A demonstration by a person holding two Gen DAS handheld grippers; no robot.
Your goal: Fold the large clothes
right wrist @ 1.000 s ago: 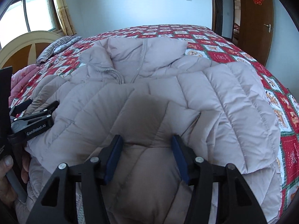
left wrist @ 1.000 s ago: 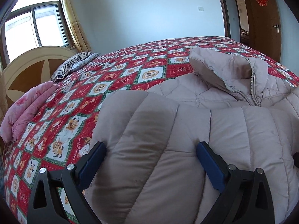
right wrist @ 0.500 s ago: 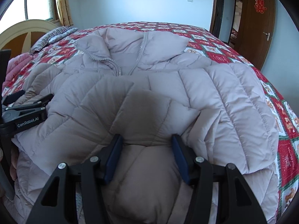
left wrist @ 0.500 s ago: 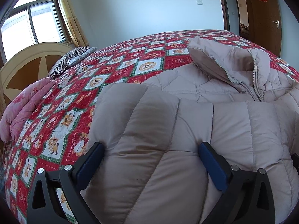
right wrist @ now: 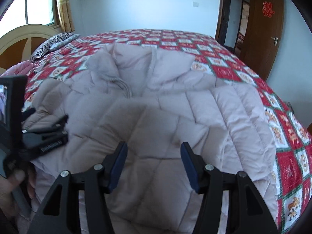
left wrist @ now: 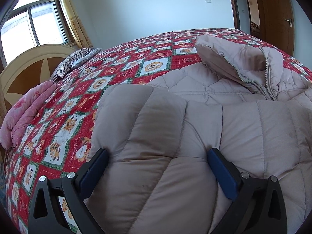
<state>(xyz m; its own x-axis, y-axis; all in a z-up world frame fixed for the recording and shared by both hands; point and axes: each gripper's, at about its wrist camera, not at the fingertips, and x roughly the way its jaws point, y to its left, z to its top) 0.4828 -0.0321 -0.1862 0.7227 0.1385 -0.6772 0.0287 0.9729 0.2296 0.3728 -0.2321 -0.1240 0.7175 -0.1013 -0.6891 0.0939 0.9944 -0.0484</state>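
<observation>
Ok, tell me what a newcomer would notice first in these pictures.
A big puffy beige jacket lies spread over the near part of the bed, collar toward the far side. Under it a loud red patchwork bedspread covers the whole bed. Both grippers, left and right, have folds of the jacket bulging between their blue pads.

Pale beige-pink quilted jacket (left wrist: 195, 136) on a red patchwork bedspread (left wrist: 120, 72).
The spread just past the left claw (left wrist: 156, 167) carries red and white squares with orange cartoon animals and green plaid borders; beyond lie a black-and-white striped pillow (left wrist: 76, 62) and a pink blanket (left wrist: 25, 111). Both claws are black with blue pads (right wrist: 119, 163).
</observation>
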